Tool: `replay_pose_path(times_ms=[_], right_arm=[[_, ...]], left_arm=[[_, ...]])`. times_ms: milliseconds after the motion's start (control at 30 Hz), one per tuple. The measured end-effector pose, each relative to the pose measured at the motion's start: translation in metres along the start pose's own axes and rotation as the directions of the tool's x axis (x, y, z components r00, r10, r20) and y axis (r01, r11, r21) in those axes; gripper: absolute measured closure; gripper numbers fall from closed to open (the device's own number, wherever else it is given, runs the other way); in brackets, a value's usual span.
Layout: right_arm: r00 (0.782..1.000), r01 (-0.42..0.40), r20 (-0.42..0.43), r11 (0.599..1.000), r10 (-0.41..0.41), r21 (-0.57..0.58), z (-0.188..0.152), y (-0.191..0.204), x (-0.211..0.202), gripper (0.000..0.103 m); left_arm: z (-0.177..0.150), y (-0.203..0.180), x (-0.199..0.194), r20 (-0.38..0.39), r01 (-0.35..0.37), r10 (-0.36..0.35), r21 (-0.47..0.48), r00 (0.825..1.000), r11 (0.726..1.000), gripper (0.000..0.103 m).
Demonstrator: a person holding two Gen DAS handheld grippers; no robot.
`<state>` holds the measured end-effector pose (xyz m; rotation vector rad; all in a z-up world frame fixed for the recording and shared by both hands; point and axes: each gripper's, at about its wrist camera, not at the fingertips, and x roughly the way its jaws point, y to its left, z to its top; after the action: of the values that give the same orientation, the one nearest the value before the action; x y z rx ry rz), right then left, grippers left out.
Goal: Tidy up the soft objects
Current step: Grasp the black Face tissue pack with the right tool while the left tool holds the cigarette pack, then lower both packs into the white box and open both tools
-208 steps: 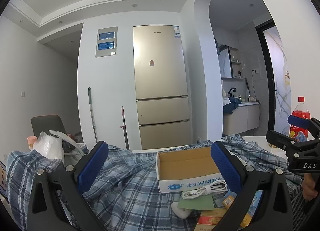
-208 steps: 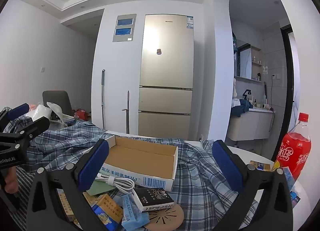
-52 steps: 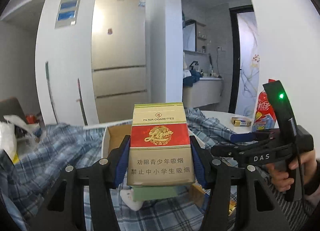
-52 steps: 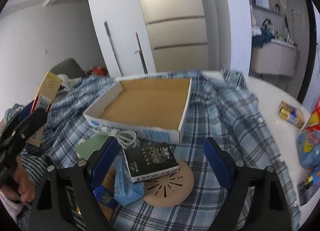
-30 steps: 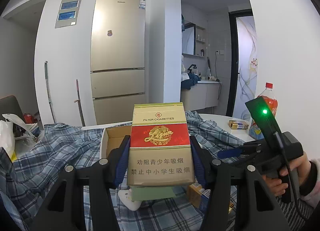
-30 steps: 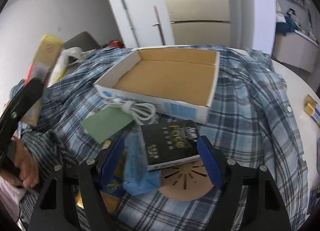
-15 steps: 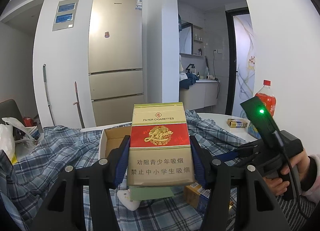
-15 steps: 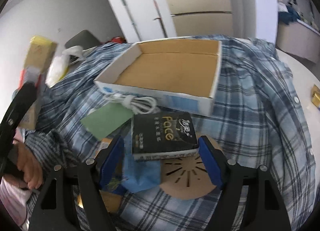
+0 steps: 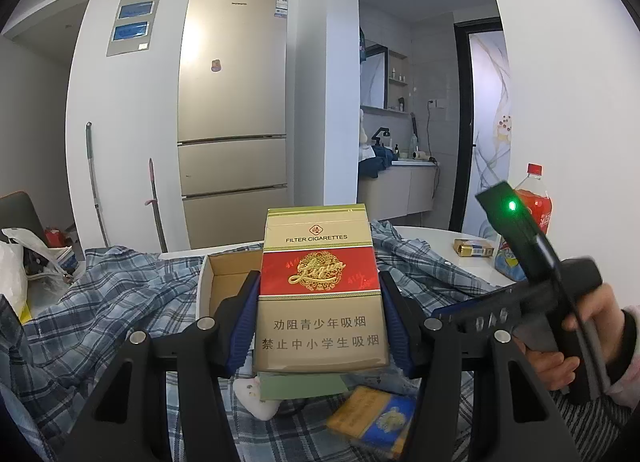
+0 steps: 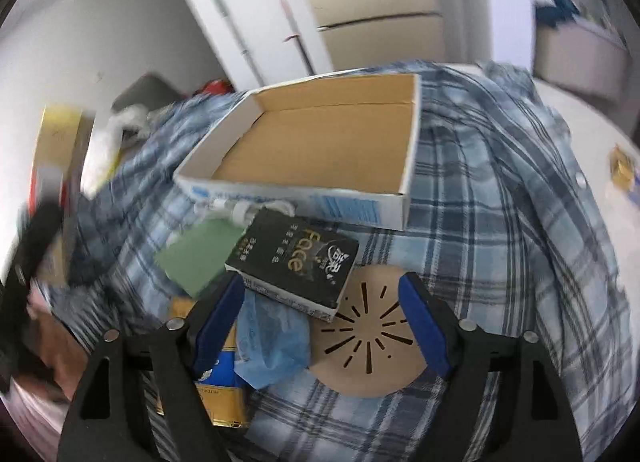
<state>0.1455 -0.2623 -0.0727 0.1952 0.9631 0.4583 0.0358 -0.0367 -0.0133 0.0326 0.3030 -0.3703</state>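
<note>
My left gripper (image 9: 320, 326) is shut on a gold and red cigarette carton (image 9: 320, 286), held upright above the table. My right gripper (image 10: 322, 322) is open, its jaws either side of a black "Face" box (image 10: 294, 258) that lies tilted on a round wooden coaster (image 10: 370, 342). A blue plaid shirt (image 10: 500, 190) covers the table. An open cardboard box (image 10: 320, 138) sits on the shirt just beyond the black box; it also shows in the left wrist view (image 9: 228, 282). The right gripper's handle shows in the left wrist view (image 9: 532, 274).
A green card (image 10: 192, 258), a white cable (image 10: 244, 210), a blue plastic wrapper (image 10: 268, 338) and a blue and gold pack (image 10: 216, 394) lie by the black box. A red soda bottle (image 9: 536, 202) and a small gold pack (image 9: 472, 249) stand at the right on the white table (image 10: 600, 134).
My right gripper has moved closer to the black box, which now sits tilted between the jaws. My left gripper still holds the cigarette carton in the same place.
</note>
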Motion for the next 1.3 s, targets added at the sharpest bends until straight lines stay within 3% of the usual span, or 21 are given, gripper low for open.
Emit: replay_pose_path(times_ms=[67, 233, 400, 533, 667, 733, 833, 967, 1067, 1167, 1300], right_arm=[[1.000, -0.025, -0.008, 0.998, 0.026, 0.062, 0.004, -0.002, -0.003, 0.014], [0.996, 0.090, -0.001, 0.992, -0.090, 0.085, 0.012, 0.015, 0.003, 0.012], [0.985, 0.174, -0.047, 0.972, -0.168, 0.157, 0.014, 0.025, 0.019, 0.010], [0.982, 0.188, -0.066, 0.960, -0.177, 0.208, 0.017, 0.024, 0.030, 0.011], [0.983, 0.177, -0.084, 0.962, -0.163, 0.209, 0.013, 0.018, 0.033, 0.026], [0.985, 0.167, -0.074, 0.967, -0.155, 0.194, 0.011, 0.017, 0.029, 0.040], [0.989, 0.142, -0.063, 0.978, -0.133, 0.154, 0.009, 0.017, 0.023, 0.041], [0.983, 0.181, 0.027, 0.982, -0.183, 0.054, 0.001, 0.022, 0.011, 0.041], [0.960, 0.244, 0.146, 0.970, -0.238, -0.025, -0.007, 0.031, -0.003, 0.041], [0.959, 0.190, 0.224, 0.980, -0.174, -0.052, -0.008, 0.037, -0.018, 0.041], [0.926, 0.213, 0.339, 0.972, -0.166, -0.104, -0.013, 0.052, -0.036, 0.041]], left_arm=[[0.000, 0.002, 0.001, -0.003, 0.000, 0.000, -0.013, 1.000, 1.000, 0.045], [0.000, 0.004, 0.000, -0.001, -0.028, 0.028, -0.033, 1.000, 0.999, 0.045], [0.000, 0.006, -0.002, 0.005, -0.046, 0.047, -0.043, 0.999, 0.998, 0.045], [0.001, 0.007, -0.003, 0.003, -0.050, 0.050, -0.048, 0.999, 0.998, 0.045], [0.001, 0.007, -0.003, 0.003, -0.049, 0.050, -0.047, 0.999, 0.998, 0.045], [0.001, 0.007, -0.003, 0.005, -0.050, 0.050, -0.047, 0.999, 0.998, 0.045], [0.001, 0.007, -0.004, 0.009, -0.056, 0.056, -0.048, 0.998, 0.997, 0.045], [0.002, 0.008, -0.006, 0.016, -0.075, 0.076, -0.060, 0.997, 0.995, 0.045], [0.003, 0.011, -0.009, 0.017, -0.092, 0.093, -0.076, 0.995, 0.993, 0.045], [0.003, 0.011, -0.013, 0.029, -0.111, 0.113, -0.082, 0.993, 0.990, 0.045], [0.004, 0.007, -0.020, 0.061, -0.124, 0.128, -0.059, 0.990, 0.991, 0.045]])
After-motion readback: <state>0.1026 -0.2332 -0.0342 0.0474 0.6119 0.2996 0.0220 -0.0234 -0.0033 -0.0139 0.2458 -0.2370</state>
